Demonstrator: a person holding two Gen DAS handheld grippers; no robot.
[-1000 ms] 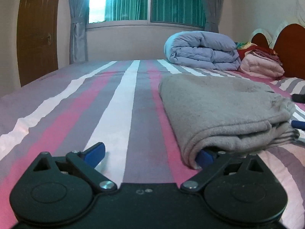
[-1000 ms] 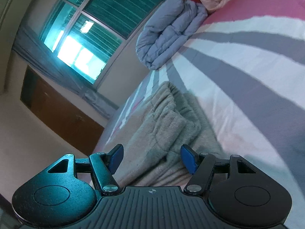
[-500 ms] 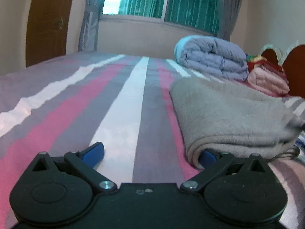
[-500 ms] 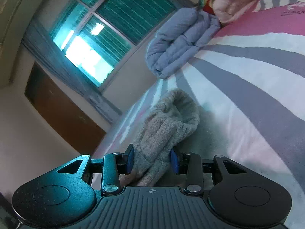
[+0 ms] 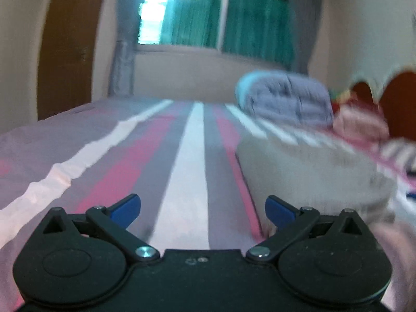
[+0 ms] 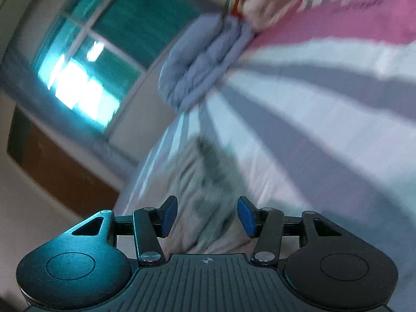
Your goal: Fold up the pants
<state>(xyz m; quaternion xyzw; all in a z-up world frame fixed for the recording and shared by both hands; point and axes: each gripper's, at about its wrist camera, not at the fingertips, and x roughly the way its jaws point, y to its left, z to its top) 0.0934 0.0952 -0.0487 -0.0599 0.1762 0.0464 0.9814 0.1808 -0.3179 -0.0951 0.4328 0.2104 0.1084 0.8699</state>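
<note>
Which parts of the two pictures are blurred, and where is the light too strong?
Left wrist view: the left gripper is sharp, while the folded pants and grey quilt smear; the window glares white. Right wrist view: the right gripper is sharp, the pants streaked.

The pants (image 5: 312, 171) are lying folded in a thick grey-beige fleece stack on the striped bed, blurred in both views; their bunched end (image 6: 208, 197) is showing creased layers.

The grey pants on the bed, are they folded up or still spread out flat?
Folded. The grey pants lie as a compact stacked bundle on the striped bed, with layered edges showing between the open right gripper. Blur hides how neatly.
</note>
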